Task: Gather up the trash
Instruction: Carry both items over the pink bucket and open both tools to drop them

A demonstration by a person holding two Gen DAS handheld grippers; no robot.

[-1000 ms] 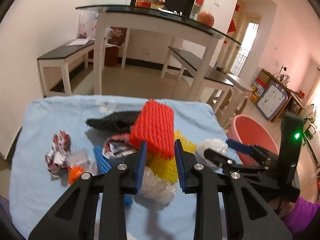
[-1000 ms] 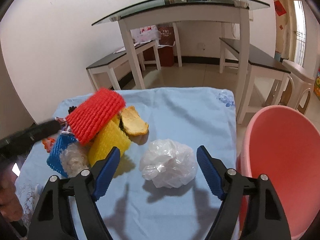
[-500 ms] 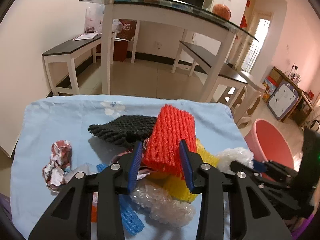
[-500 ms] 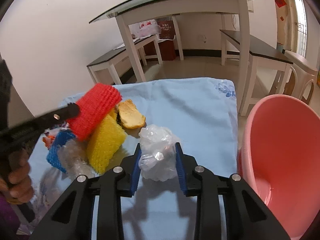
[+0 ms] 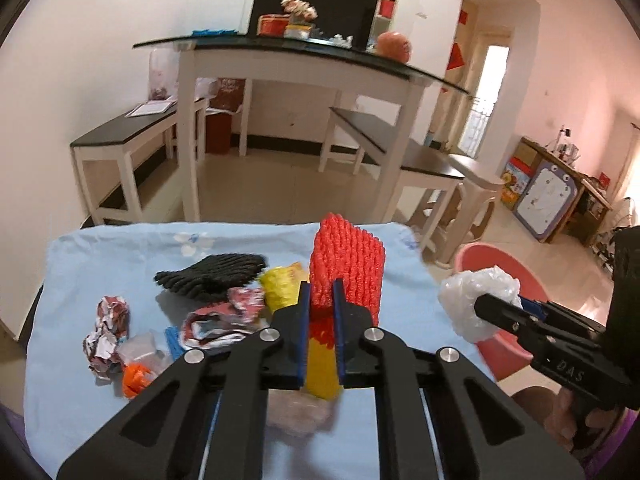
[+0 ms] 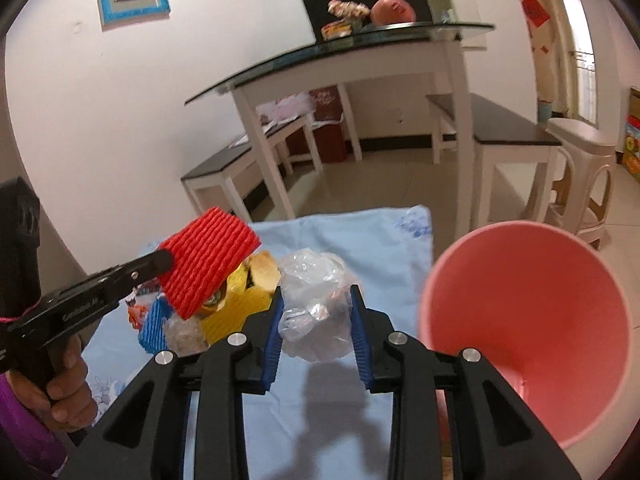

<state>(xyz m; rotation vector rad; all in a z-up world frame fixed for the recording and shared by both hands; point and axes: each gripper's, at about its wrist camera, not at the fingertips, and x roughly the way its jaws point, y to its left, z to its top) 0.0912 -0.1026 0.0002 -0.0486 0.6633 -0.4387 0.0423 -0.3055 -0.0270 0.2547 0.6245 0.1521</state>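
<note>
My left gripper [image 5: 322,294] has its jaws closing, and the pads squeeze the lower edge of a red foam net [image 5: 348,264] that stands upright above the pile. In the right wrist view this red net [image 6: 208,260] hangs off the cloth. My right gripper [image 6: 317,296] is shut on a crumpled clear plastic wad [image 6: 312,276], held above the blue cloth [image 6: 360,232]. A pink bucket [image 6: 540,340] stands open just to the right of it. The left wrist view shows the wad [image 5: 468,292] in front of the bucket [image 5: 496,256].
More trash lies on the cloth: a black foam net [image 5: 212,274], a yellow foam net [image 5: 280,288], crumpled printed paper [image 5: 106,332], an orange scrap [image 5: 136,380] and bubble wrap [image 5: 296,412]. A glass-topped table [image 5: 304,56], benches and a stool [image 6: 580,184] stand beyond.
The left jaws closed on the red net and lifted it upright. The right jaws closed on the plastic wad and raised it off the cloth, closer to the bucket.
</note>
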